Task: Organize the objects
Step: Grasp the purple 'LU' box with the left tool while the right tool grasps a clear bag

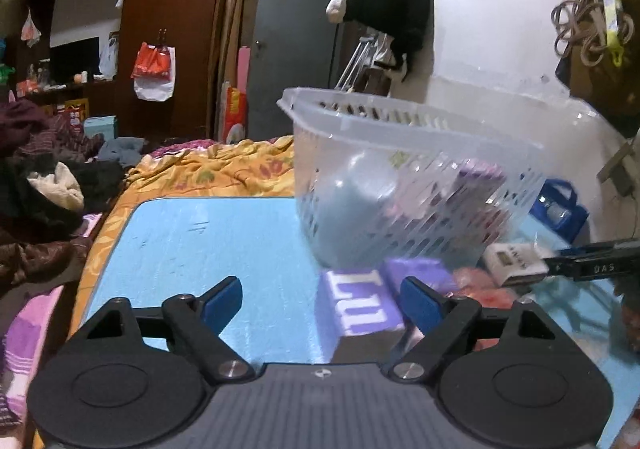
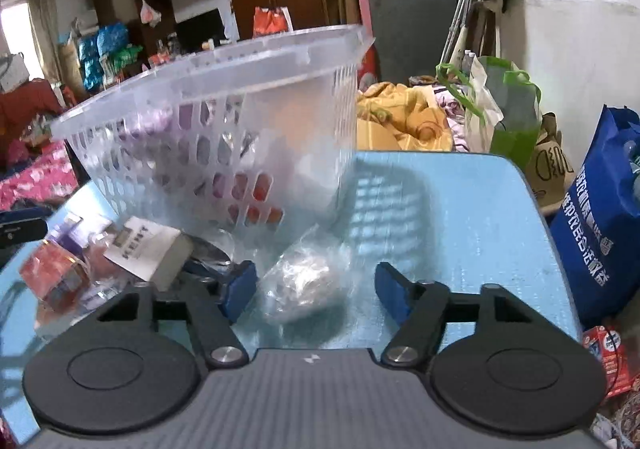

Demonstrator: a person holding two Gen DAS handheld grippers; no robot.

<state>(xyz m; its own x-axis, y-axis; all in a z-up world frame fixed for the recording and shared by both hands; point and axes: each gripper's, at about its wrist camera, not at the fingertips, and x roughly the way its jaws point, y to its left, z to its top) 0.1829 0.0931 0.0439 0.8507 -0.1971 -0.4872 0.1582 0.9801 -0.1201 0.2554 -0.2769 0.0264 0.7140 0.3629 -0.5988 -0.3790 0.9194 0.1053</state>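
Left wrist view, and the light blue tabletop [image 1: 208,233] fills the ground under and ahead of the fingers. Beyond the right-hand finger stands the clear slotted basket [image 1: 420,169], with a pale bottle and purple packs blurred behind its wall. Nearer in, a purple box [image 1: 360,313] with white lettering lies on the table between the fingers, tight beside the right-hand one; whether it touches that pad I cannot tell. The left gripper [image 1: 322,303] has its jaws spread wide, clamping nothing. Off past the right-hand finger lies a small white box [image 1: 516,263].

Over to the right wrist view: the same basket [image 2: 224,129] stands ahead of the left-hand finger on the blue table [image 2: 460,217]. Between the blue fingers lies a crumpled clear plastic bag [image 2: 304,285], close against the left-hand pad and well apart from the other. The right gripper [image 2: 318,291] is partly open, not pinching it. Left of the fingers lie the white box [image 2: 150,249] and red packets [image 2: 56,273].
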